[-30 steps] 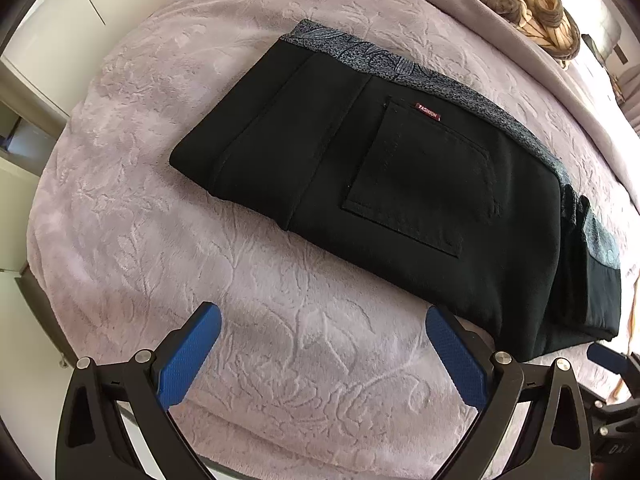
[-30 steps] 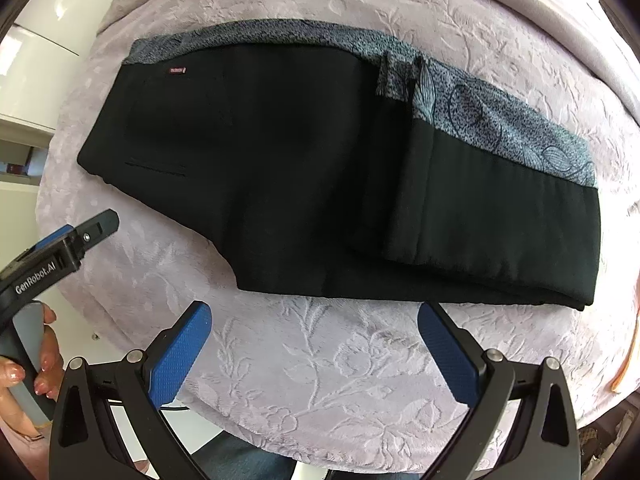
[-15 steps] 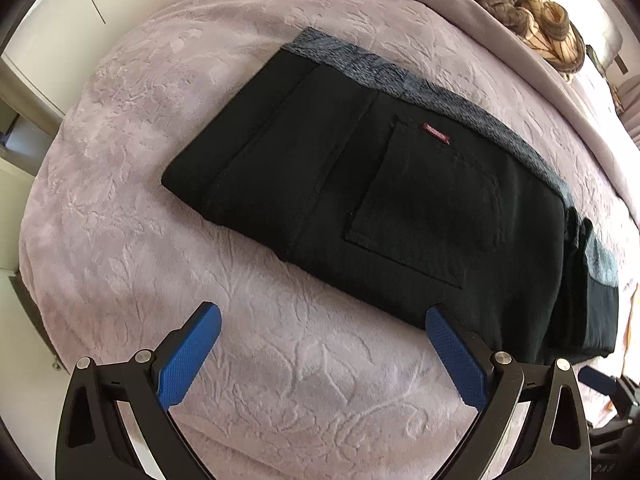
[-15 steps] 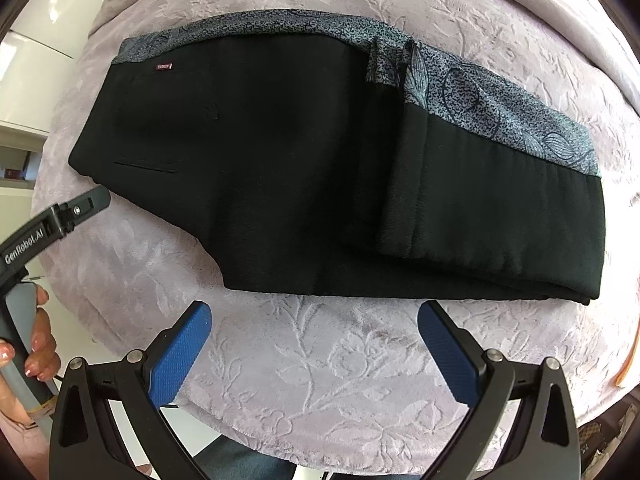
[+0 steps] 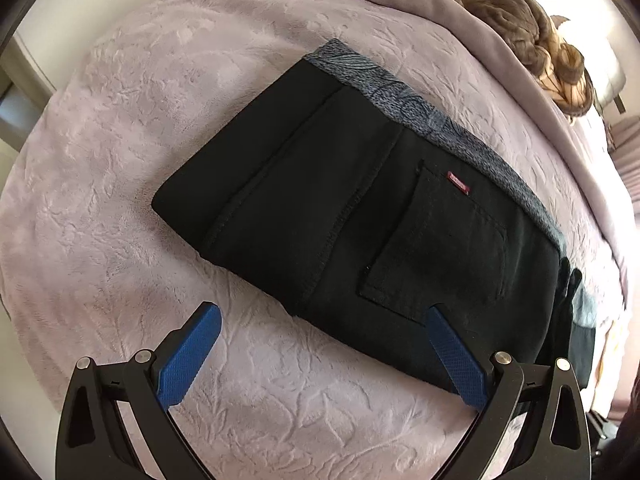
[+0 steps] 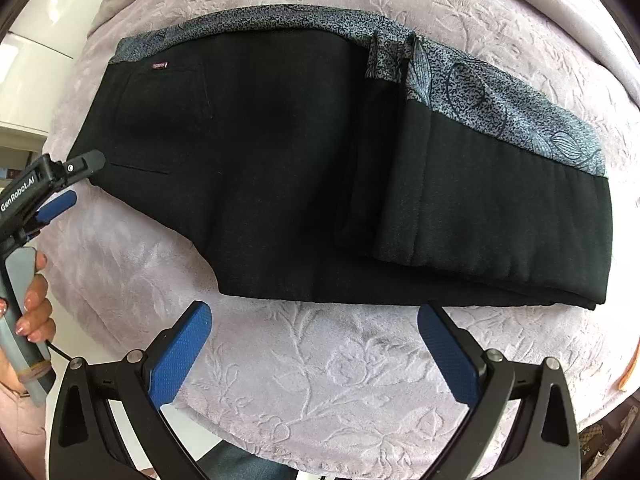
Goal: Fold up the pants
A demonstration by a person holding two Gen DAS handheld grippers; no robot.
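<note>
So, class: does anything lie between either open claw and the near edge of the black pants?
Nothing visible does. Only bare lilac bedspread lies between the right claw and the pants. The left claw is at the pants' near edge, its right pad already over the cloth.

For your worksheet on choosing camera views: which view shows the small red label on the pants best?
The left wrist view: the red label sits near the frame's middle, large, above the back pocket. In the right wrist view the same label is a tiny mark far up on the left.
</note>
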